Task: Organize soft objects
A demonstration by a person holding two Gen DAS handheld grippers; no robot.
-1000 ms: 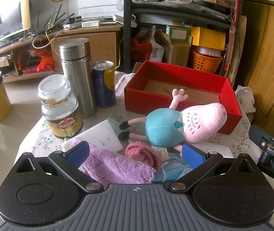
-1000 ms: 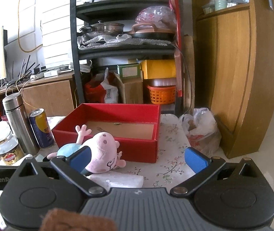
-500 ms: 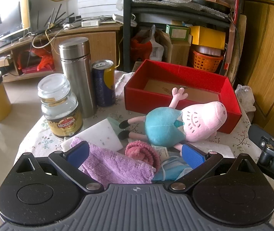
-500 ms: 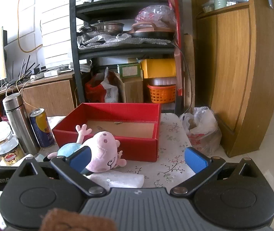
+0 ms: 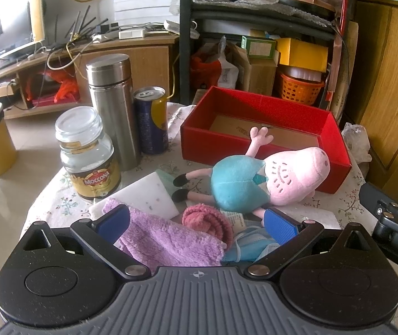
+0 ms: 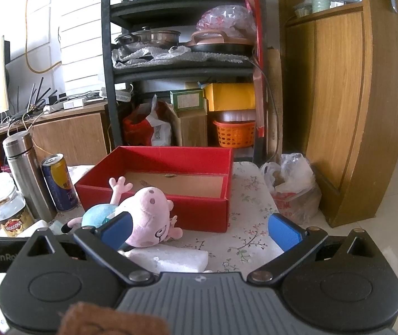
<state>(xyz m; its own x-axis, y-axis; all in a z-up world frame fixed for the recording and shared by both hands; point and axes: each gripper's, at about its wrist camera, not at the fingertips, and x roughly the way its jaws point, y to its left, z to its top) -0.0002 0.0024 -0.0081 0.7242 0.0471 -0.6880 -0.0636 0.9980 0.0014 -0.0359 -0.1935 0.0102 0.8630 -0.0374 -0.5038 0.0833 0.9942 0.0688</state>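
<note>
A pink pig plush in a teal dress [image 5: 257,181] [image 6: 143,215] lies on the floral tablecloth against the front wall of an open red box [image 5: 335,139] [image 6: 154,198]. In front of it lie a purple fluffy cloth [image 5: 165,240], a rolled pink cloth [image 5: 210,223], a light blue face mask [image 5: 252,247] and white sponges [image 5: 143,195] [image 6: 171,259]. My left gripper [image 5: 197,223] stands open just above the purple and pink cloths, holding nothing. My right gripper [image 6: 200,227] is open too, hovering right of the plush near the table's front edge.
At the left stand a Moccona glass jar [image 5: 87,156], a steel flask [image 5: 112,106] and a blue-yellow can [image 5: 151,120]. A plastic bag [image 6: 291,184] sits beyond the table's right edge. Behind are a dark shelf rack [image 6: 182,64] and a wooden cabinet [image 6: 349,106].
</note>
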